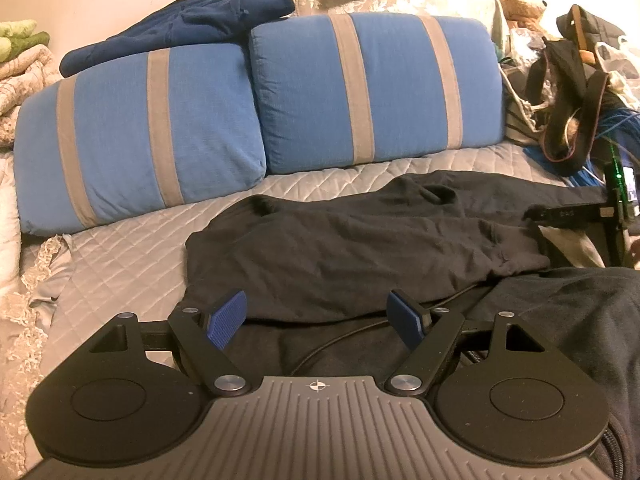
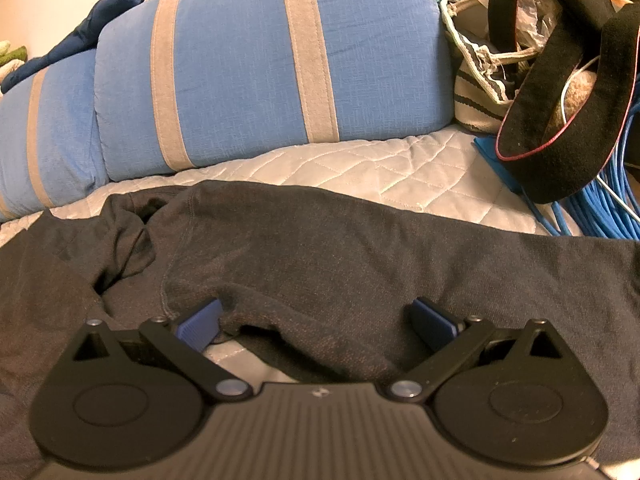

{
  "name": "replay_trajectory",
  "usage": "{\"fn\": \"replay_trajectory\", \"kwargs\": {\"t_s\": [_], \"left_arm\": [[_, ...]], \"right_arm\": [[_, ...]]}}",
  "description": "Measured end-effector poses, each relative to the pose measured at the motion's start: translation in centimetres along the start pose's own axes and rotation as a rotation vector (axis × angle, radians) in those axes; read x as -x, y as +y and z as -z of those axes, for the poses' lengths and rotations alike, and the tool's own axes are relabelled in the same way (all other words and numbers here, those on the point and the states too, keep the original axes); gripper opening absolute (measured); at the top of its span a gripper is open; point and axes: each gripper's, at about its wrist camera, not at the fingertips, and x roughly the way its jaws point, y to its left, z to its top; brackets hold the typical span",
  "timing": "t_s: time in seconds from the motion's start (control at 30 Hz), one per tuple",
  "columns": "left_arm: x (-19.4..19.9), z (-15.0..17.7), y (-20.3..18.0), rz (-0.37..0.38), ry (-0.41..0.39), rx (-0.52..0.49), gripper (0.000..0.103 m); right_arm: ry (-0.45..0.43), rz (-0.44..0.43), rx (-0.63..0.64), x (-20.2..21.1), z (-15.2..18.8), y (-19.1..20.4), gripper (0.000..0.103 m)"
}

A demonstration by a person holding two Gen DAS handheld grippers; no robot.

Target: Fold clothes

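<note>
Quilted bedcover carries a dark garment, long axis left-right; right gripper, apparently nearest, and left gripper are held wide apart, empty.

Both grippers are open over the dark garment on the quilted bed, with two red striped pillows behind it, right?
Not quite: the pillows are blue with grey stripes, as the left wrist view shows. The left gripper and right gripper are open over the dark garment.

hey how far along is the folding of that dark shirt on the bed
Early. Done: the dark shirt lies spread on the grey quilt, still rumpled, with no clean fold visible. In hand: nothing; the left gripper and right gripper are both open, low over the shirt's near edge. Left: grasping, folding and smoothing it.
</note>
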Motion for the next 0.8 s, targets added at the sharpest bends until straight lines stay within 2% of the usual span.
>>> {"fn": "replay_trajectory", "kwargs": {"t_s": [0.37, 0.57, 0.7, 0.8], "left_arm": [[-0.1, 0.0, 0.0, 0.009, 0.011, 0.002, 0.077], [-0.2, -0.1, -0.2, 0.008, 0.021, -0.003, 0.077], [-0.3, -0.1, -0.2, 0.009, 0.027, -0.006, 0.077], [-0.3, -0.1, -0.2, 0.008, 0.026, -0.004, 0.077]], "right_arm": [[0.006, -0.006, -0.008, 0.1, -0.1, -0.1, 0.102], [0.149, -0.041, 0.067, 0.6, -1.3, 0.2, 0.102], [0.075, 0.012, -0.085, 2.5, -1.4, -1.1, 0.103], [-0.035, 0.046, -0.130, 5.4, -1.5, -1.7, 0.103]]}}
